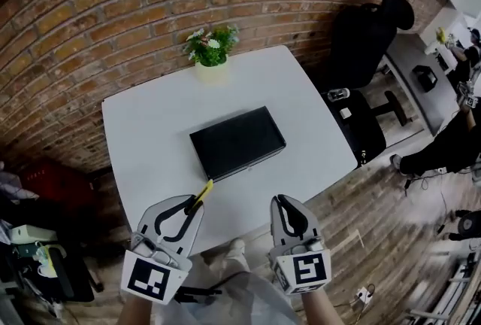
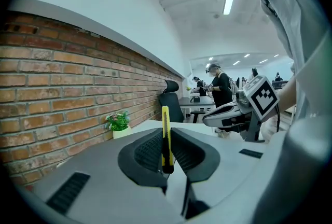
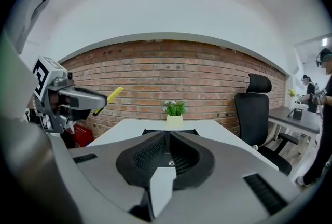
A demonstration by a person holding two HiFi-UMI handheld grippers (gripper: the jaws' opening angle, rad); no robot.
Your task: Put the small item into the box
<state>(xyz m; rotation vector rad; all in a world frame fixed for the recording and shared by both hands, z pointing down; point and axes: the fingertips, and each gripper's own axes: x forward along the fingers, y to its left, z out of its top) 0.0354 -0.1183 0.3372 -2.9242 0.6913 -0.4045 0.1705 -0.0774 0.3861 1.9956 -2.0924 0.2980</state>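
Worktop [image 1: 150,128], white, with black box [image 1: 237,141] at centre and potted plant [image 1: 211,53] at twelve o'clock. At seven o'clock, left hand-held gripper [image 1: 195,203] pinches slim yellow item [image 1: 205,190], short of the box; right hand-held gripper [image 1: 280,200] closed, empty. Best to carry the item level over the box before releasing.

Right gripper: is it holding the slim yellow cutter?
No, the right gripper jaws meet empty; the slim yellow cutter sits in the left gripper.
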